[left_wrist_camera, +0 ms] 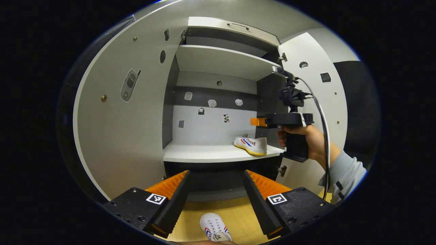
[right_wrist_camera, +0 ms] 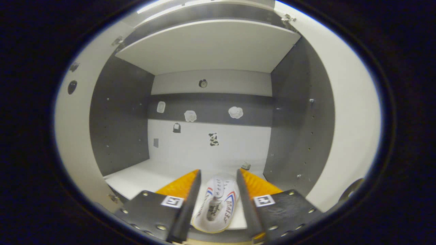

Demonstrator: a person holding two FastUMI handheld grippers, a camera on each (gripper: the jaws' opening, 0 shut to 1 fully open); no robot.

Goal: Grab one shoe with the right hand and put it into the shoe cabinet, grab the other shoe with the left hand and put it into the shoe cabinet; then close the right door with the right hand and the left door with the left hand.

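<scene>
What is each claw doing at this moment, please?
Left claw: open, holding nothing; a shoe lies on the floor below it.
Right claw: open, straddling the shoe on the shelf, not gripping.

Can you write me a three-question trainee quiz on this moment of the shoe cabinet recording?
1. True or false: one shoe already lies on the cabinet shelf.
2. Where is the other shoe? A) on the wooden floor below the left gripper B) on the top shelf C) held in a hand
3. Fill in: both cabinet doors stand ____.

Key
1. True; it lies at the shelf's right end, between the fingers of the right gripper, which do not seem to press on it.
2. A
3. open; left door, right door.
</scene>
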